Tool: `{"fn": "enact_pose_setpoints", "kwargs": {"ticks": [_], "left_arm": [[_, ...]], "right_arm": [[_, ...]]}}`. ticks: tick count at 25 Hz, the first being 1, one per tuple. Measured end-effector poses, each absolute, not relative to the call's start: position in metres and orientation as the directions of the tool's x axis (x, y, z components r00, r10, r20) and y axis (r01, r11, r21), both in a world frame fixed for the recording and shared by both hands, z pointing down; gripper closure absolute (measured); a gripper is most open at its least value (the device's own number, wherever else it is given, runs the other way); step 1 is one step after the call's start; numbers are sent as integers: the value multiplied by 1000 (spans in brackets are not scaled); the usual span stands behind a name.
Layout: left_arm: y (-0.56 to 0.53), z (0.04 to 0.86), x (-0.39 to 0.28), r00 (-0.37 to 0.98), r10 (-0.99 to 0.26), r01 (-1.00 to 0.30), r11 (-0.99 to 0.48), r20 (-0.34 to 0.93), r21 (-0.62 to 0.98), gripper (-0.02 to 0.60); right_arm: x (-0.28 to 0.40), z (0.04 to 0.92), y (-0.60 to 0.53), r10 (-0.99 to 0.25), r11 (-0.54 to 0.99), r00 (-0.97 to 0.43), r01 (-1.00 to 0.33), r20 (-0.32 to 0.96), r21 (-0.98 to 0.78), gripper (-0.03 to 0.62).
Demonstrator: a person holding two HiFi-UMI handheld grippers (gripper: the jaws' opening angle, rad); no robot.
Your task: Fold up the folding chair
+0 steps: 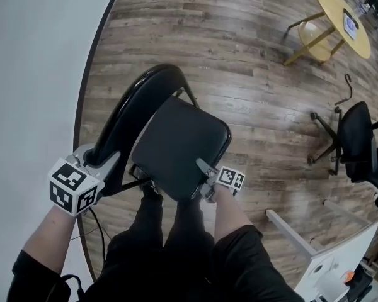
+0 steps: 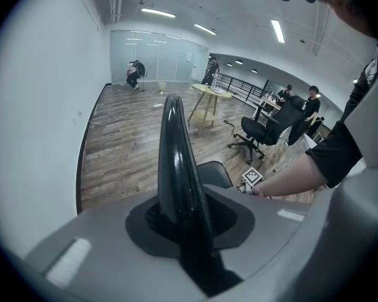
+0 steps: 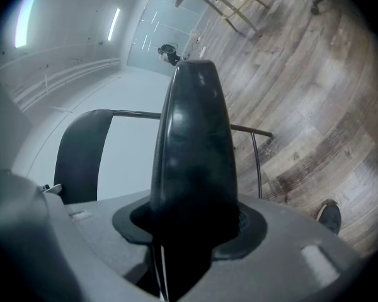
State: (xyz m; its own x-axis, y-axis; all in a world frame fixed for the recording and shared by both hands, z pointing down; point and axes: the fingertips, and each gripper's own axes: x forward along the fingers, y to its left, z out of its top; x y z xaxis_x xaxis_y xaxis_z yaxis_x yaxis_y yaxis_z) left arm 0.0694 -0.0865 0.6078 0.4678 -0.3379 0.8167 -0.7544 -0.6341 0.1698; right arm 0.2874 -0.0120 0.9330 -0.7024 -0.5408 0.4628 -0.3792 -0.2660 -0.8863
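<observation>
Head view: the folding chair (image 1: 170,137) stands on the wood floor (image 1: 239,55) right in front of your legs, with the white wall (image 1: 31,74) just to its left.

Left gripper (image 1: 110,162) has its jaws pinching the near end of the backrest (image 1: 135,106). It's a narrow grip on the thin glossy edge. Right gripper (image 1: 205,178) has its jaws clamped on the near edge of the seat (image 1: 183,150), set wider around the thick pad. Neither is empty.

Risks from here:
- The backrest edge is slick and curved. Twist it and the left jaws could slide along it, and you'd lose your anchor.
- The seat pad is soft and rounded, and the right jaws sit near one corner. An off-axis lift could peel them off, and the seat would drop back.
- The frame tube (image 3: 255,131) and the seat hinge make a pinch point as the gap closes.
- The chair feet could skate on the wood, or the chair could tip toward the wall.
- A cable (image 1: 96,222) lies by your left leg and could snag a foot.

Orientation: the backrest is on the left and arcs from near-left to far-right, which is its long axis. The seat lies to its right, and its face looks tipped up towards the backrest, so I'd judge it partly folded.

Further off on the right are an office chair (image 1: 356,137) and a round table (image 1: 340,14), both well apart from the work.
</observation>
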Motion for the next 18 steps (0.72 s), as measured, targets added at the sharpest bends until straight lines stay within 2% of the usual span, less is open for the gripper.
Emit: {"fn": "enact_pose_setpoints", "kwargs": {"ticks": [18], "left_arm": [[-65,591,103,409,-360,-767,-634,839,101,508]], "right_arm": [[262,892,-28,-505,-322,-649,-471,569,-822,402]]}}
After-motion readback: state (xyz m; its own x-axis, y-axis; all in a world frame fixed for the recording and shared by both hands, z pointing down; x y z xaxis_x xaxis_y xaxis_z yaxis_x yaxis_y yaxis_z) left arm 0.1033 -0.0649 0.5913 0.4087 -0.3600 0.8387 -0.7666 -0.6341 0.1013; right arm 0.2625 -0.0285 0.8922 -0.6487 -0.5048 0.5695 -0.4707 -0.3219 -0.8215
